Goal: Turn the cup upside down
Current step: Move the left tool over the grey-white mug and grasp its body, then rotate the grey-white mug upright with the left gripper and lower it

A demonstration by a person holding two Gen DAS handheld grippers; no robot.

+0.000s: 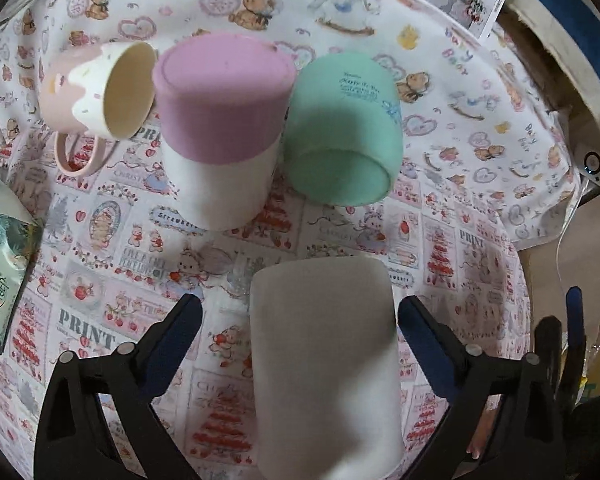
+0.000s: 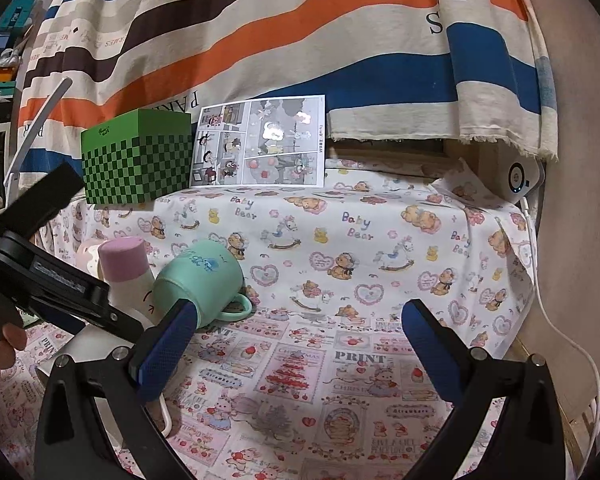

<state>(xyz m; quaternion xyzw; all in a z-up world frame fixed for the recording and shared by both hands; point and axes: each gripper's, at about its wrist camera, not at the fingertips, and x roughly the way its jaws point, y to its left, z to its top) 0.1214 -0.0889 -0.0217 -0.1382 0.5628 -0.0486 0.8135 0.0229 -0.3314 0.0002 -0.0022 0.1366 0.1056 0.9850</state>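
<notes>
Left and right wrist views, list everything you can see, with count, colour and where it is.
white cup: 1, white, base up between the left tongs' open fingers
pink-and-white cup: 1, pink upper part, white lower part, standing behind the white cup
green mug: 1, mint green, tipped, right of the pink-and-white cup
pink mug: 1, pale pink and cream, on its side, far left
tablecloth: 1, white with bears and strawberry prints, under everything
tissue pack: 1, green, left edge
checkered box: 1, green, at the back
comic sheet: 1, printed, leaning beside the box
striped cloth: 1, orange, blue, brown, hanging behind
left tongs: open, around the white cup
right tongs: open, empty
</notes>
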